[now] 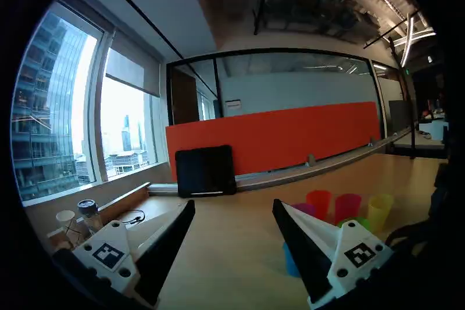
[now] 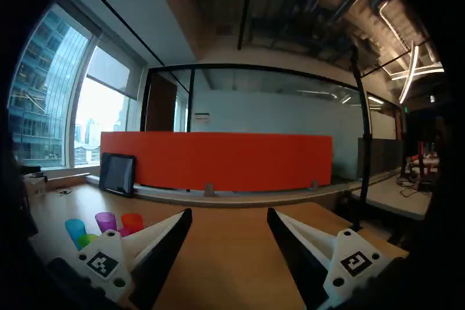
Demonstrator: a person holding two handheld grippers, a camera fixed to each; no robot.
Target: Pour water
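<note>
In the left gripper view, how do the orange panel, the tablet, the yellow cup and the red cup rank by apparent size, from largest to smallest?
1. orange panel
2. tablet
3. yellow cup and red cup: they look about alike, and the red one is partly hidden, so I do not rank them.
</note>
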